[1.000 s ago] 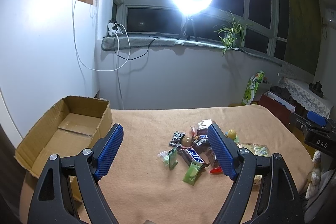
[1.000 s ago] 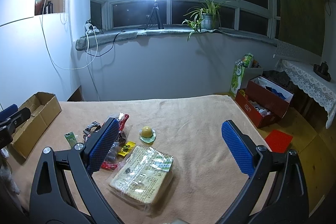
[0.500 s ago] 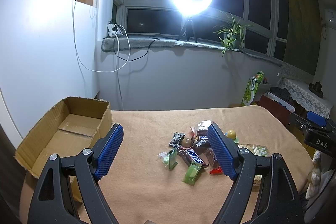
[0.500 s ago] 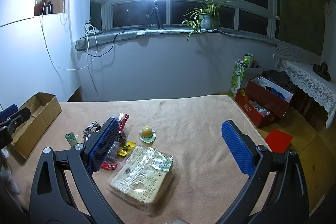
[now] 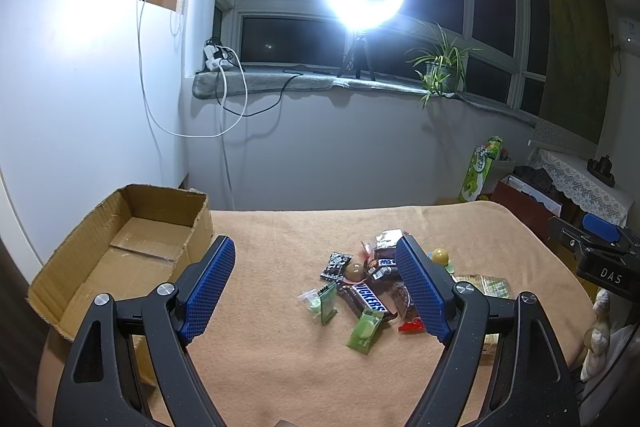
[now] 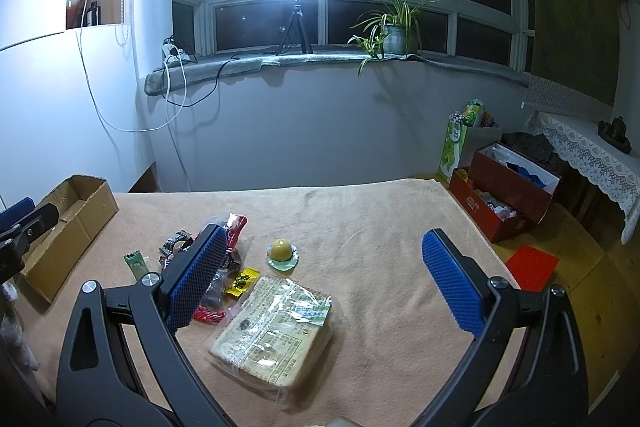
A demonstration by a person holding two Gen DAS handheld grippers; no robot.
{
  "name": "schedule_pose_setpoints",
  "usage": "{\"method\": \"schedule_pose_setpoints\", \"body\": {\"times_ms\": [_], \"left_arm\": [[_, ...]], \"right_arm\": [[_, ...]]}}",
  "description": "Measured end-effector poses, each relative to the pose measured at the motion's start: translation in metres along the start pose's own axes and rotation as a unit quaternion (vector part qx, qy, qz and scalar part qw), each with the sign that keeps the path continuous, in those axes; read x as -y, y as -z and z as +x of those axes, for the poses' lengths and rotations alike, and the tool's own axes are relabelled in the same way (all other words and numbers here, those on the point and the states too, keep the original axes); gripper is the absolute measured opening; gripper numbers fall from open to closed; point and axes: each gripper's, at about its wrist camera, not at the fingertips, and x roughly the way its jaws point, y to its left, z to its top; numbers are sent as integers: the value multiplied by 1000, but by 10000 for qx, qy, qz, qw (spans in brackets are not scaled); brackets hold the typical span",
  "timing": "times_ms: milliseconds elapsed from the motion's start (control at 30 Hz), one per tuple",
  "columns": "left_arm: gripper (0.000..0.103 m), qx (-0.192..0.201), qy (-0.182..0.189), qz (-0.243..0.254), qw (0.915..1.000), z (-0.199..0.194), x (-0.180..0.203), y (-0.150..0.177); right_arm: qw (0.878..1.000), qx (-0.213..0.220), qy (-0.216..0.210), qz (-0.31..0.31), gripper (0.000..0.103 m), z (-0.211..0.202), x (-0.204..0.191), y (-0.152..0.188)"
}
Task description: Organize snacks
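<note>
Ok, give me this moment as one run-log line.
left gripper: open, empty | right gripper: open, empty | snacks: loose on blanket | cardboard box: nothing visible inside | step: none picked

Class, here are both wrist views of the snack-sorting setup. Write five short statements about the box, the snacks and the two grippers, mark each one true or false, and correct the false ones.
1. The brown cardboard box already holds several snacks. False: its inside shows only bare cardboard.
2. The left gripper is open and holds nothing. True.
3. The brown Snickers bar lies among the loose snacks on the tan blanket. True.
4. The right gripper is shut on the large clear-wrapped cracker pack. False: it is open, and the pack lies on the blanket.
5. The round yellow candy on its pale green wrapper sits inside the box. False: it rests on the blanket, apart from the box.
</note>
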Motion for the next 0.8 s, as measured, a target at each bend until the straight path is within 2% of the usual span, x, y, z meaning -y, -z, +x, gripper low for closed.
{"method": "schedule_pose_setpoints", "body": {"times_ms": [433, 600, 800], "left_arm": [[82, -59, 32, 50, 10000, 4, 3, 2], [82, -117, 112, 51, 9999, 7, 5, 3], [82, -448, 431, 52, 9981, 22, 16, 11]], "right_arm": [[10000, -84, 15, 18, 101, 5, 1, 8], [9994, -284, -140, 156, 101, 14, 7, 13], [9961, -653, -414, 415, 101, 28, 19, 23]]}}
